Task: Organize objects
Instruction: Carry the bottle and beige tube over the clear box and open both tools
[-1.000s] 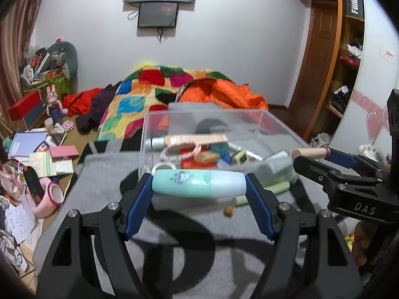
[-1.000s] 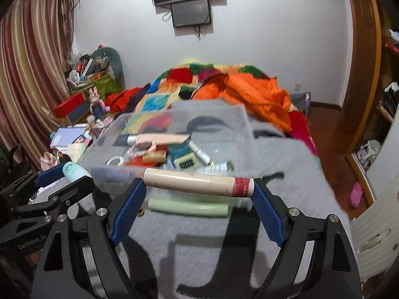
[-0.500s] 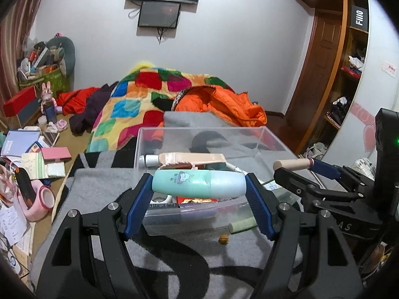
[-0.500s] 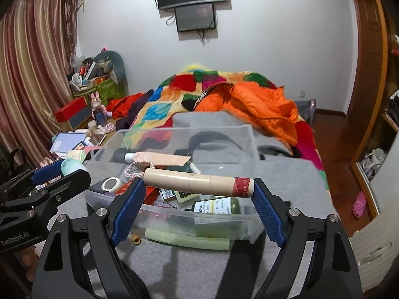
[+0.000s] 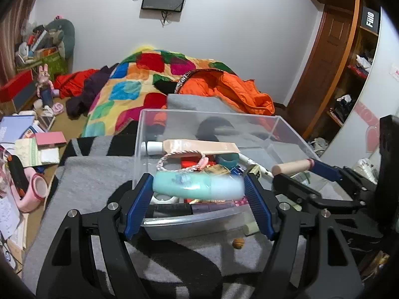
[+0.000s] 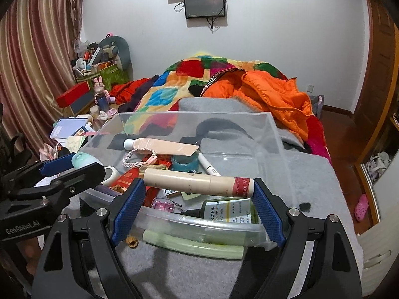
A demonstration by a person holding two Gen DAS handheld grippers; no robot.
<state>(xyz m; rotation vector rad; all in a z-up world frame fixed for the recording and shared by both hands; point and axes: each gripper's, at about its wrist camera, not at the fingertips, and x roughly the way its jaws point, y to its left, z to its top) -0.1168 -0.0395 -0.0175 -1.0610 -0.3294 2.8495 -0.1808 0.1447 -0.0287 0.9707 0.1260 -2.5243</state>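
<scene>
My left gripper point(image 5: 198, 189) is shut on a mint-green bottle point(image 5: 197, 187) held crosswise over the near edge of a clear plastic bin point(image 5: 209, 115). My right gripper point(image 6: 198, 186) is shut on a beige tube with a red band point(image 6: 197, 183), also crosswise, above the bin's point(image 6: 194, 117) near rim. The bin holds several items: a peach tube point(image 6: 162, 145), a braided cord, a teal tape roll point(image 6: 184, 163), a labelled bottle point(image 6: 229, 214). Each gripper shows at the side of the other's view: right gripper point(image 5: 294, 168), left gripper point(image 6: 82, 160).
A pale green tube point(image 6: 194, 245) and a small brown nut point(image 5: 238, 243) lie on the grey blanket point(image 6: 311, 174) before the bin. Behind it are a patchwork quilt point(image 5: 139, 84) and an orange jacket point(image 6: 274, 92). Books and clutter cover the floor at left point(image 5: 27, 147).
Both grippers have moved forward and a little down, from in front of the bin to over its near edge, each still holding its item. The bin's contents now show from above.
</scene>
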